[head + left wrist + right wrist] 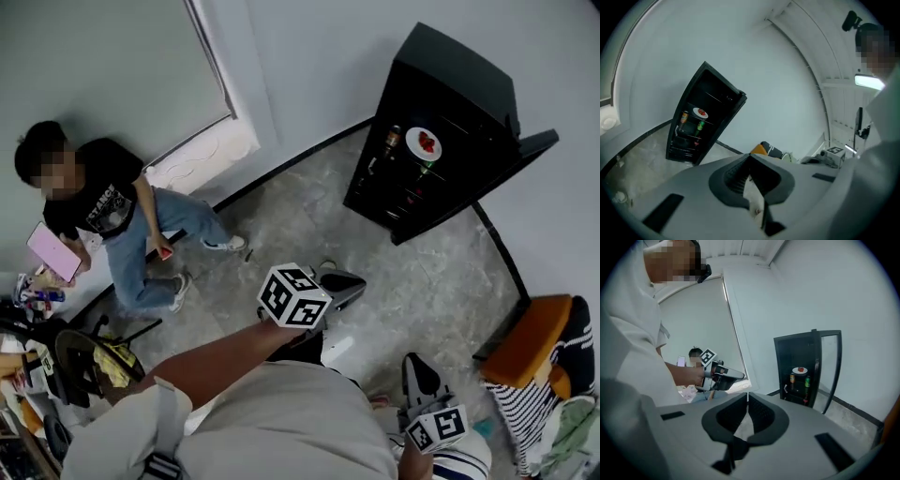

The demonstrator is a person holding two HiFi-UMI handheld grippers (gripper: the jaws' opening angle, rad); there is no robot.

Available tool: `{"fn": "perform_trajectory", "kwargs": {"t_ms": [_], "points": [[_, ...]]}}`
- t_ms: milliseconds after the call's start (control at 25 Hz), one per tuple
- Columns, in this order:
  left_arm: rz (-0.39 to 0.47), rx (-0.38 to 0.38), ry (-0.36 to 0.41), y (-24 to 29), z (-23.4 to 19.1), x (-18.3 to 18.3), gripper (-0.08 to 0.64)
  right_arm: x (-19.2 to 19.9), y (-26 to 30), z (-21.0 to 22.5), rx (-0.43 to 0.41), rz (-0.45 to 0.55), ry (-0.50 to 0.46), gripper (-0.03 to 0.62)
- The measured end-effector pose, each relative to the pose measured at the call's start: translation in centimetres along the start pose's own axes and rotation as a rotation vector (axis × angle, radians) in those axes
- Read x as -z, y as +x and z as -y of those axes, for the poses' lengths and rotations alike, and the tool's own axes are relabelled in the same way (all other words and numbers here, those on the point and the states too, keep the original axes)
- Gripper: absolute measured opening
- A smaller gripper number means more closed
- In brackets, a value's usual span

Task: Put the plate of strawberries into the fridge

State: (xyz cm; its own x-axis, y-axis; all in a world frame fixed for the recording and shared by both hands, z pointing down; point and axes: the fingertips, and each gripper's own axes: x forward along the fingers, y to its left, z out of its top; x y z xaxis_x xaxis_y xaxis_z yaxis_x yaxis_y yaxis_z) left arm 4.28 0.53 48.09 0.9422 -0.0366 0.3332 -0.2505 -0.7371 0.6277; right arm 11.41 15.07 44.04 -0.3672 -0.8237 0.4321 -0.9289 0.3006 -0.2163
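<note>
A white plate of strawberries [424, 142] sits on a shelf inside the black fridge [450, 84], whose glass door [832, 366] stands open. The plate [700, 113] shows small and far off in the left gripper view, and the same plate [800, 370] in the right gripper view. My left gripper [342, 286] is held out over the floor, well short of the fridge, its jaws [750, 161] shut with nothing between them. My right gripper [419, 375] hangs low by my body, also shut [747, 401] and empty.
Cans and bottles [392, 141] stand on the fridge shelves under the plate. A person [103, 206] sits against the left wall with a pink phone. An orange chair [530, 337] with striped cloth stands at right. Clutter fills the lower left corner [37, 356].
</note>
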Motion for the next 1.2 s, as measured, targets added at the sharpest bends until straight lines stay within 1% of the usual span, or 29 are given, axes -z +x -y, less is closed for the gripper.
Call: {"fn": "perform_trajectory", "kwargs": {"t_ms": [160, 240, 360, 480, 680, 880, 1200], "points": [[-0.043, 0.043, 0.030, -6.1, 5.6, 4.2, 0.012, 0.4, -0.8, -5.1, -0.071, -0.005, -0.033, 0.023], [-0.055, 0.063, 0.028, -8.3, 7.7, 5.6, 0.012, 0.5, -1.0, -7.0, -0.094, -0.005, -0.044, 0.021], [-0.067, 0.091, 0.032, -10.6, 10.2, 7.1, 0.012, 0.3, -1.3, -9.2, -0.117, -0.001, -0.061, 0.020], [-0.082, 0.121, 0.042, -11.7, 11.9, 7.9, 0.012, 0.1, -1.7, -10.6, -0.116, 0.002, -0.068, 0.020], [-0.090, 0.143, 0.061, -12.9, 13.6, 8.7, 0.012, 0.4, -2.0, -12.6, -0.120, 0.004, -0.076, 0.017], [-0.087, 0.154, 0.076, -14.6, 14.3, 9.3, 0.012, 0.8, -1.9, -14.9, -0.123, 0.007, -0.083, 0.017], [-0.086, 0.157, 0.091, -16.9, 13.4, 9.3, 0.012, 0.2, -0.6, -17.1, -0.121, 0.003, -0.096, 0.017]]}}
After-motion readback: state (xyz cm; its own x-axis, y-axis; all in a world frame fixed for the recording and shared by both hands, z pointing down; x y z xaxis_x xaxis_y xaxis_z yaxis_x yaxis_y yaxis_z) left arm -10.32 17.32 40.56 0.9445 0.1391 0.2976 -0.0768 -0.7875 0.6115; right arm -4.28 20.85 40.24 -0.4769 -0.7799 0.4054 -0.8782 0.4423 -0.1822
